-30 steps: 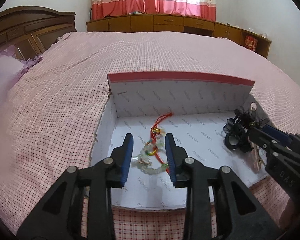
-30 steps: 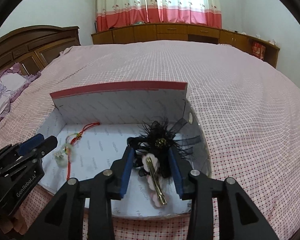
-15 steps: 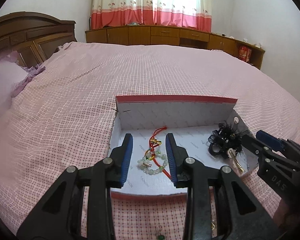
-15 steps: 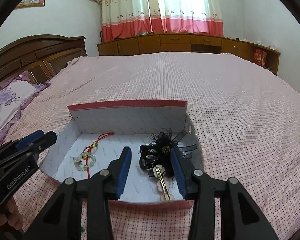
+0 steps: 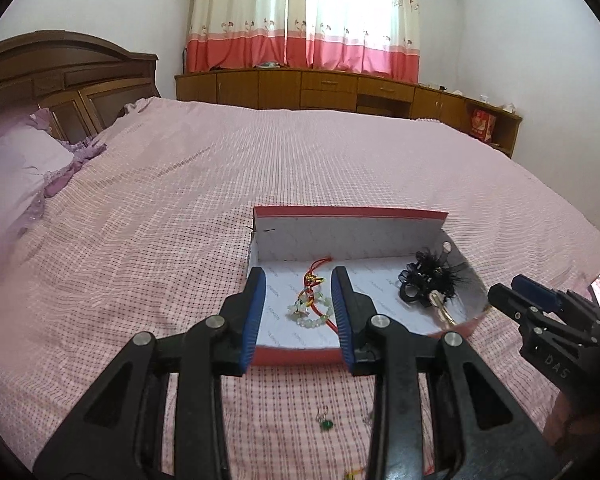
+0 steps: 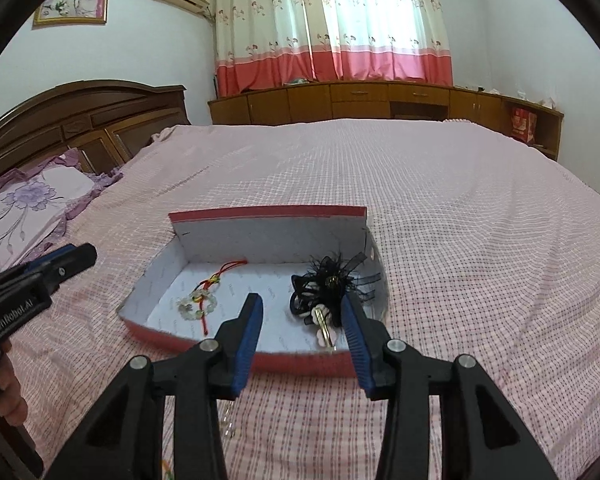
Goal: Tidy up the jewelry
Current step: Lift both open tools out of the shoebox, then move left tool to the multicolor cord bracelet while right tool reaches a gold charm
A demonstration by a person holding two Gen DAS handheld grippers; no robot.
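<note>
The left tool (image 5: 300, 304) hung above the near edge of the red cardboard box (image 5: 300, 356), its blue-padded fingers spread with nothing between them. The right tool (image 6: 304, 328) stood the same way — fingers apart, empty, held over the box's near wall. The box lay on the pink checked bedspread (image 5: 180, 200) with its far wall upright. On its white printed floor lay a pale green bead bracelet (image 5: 310, 314) tied with red cord, toward the left side. Well apart from it, toward the right wall, sat a black feathered hair clip (image 5: 430, 280) with a gold clasp pointing toward the near edge.

On the bedspread in front of the box, outside it, lay a small green-stone earring (image 5: 325, 423); other small pieces near it were too blurred to name. In the right wrist view the bracelet (image 6: 198, 304) and the hair clip (image 6: 332, 286) showed in the same places — neither touched by a tool.
</note>
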